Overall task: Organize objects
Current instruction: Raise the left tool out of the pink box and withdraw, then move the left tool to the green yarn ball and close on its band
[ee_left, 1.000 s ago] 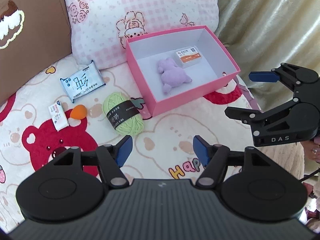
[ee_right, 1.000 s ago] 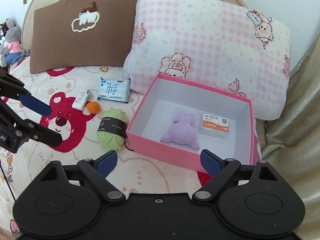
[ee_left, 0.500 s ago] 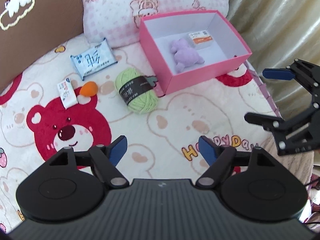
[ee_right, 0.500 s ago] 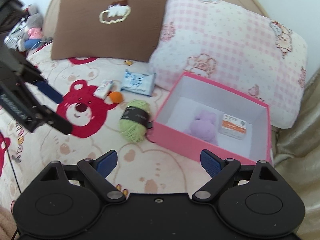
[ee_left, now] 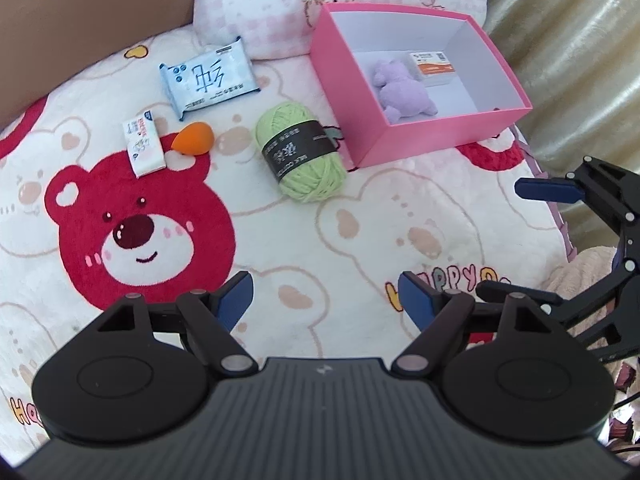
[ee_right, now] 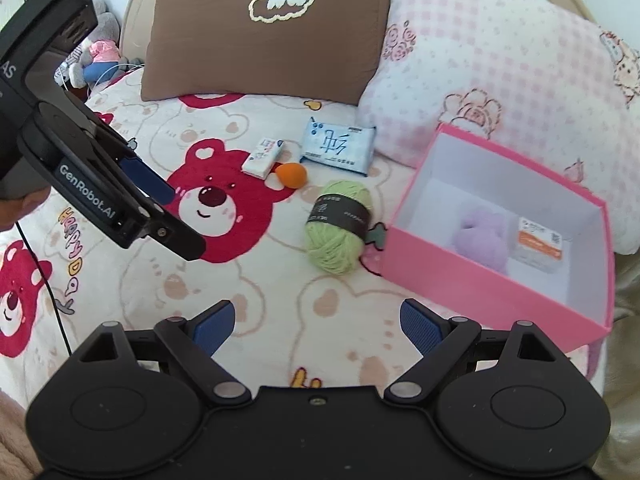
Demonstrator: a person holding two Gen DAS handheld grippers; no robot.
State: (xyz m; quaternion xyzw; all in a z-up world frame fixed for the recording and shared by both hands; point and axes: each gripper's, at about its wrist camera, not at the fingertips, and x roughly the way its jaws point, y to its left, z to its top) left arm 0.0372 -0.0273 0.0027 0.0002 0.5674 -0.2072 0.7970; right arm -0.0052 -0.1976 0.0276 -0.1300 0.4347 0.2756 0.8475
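Lettering is easiest to read on the left gripper point(ee_right: 170, 216) as the right wrist view catches it from the side: "GenRobot.AI" in white on its black body. A large blue Chinese character marks the light-blue tissue pack point(ee_left: 208, 78), the bedspread point(ee_left: 360, 248) carries "HAPPY" in coloured letters, and the dark band around the green yarn ball point(ee_left: 302, 152) has print too small to read. Only the right wrist view shows the brown pillow's cloud emblem point(ee_right: 282, 2) whole and the stuffed toys point(ee_right: 98, 50) by the headboard; only the left wrist view shows the right gripper point(ee_left: 532, 236), wide open over the bed edge with nothing between its blue pads. The left gripper's jaws have just been opening and stand wide, empty. The pink box point(ee_left: 404, 142) holds a purple plush point(ee_left: 402, 94) and a small orange-and-white card box point(ee_left: 432, 68); yarn, orange makeup sponge point(ee_left: 194, 142) and small white packet point(ee_left: 143, 146) lie outside it on the bedspread. Compared with a second ago, both views sit lower and further back from the box.
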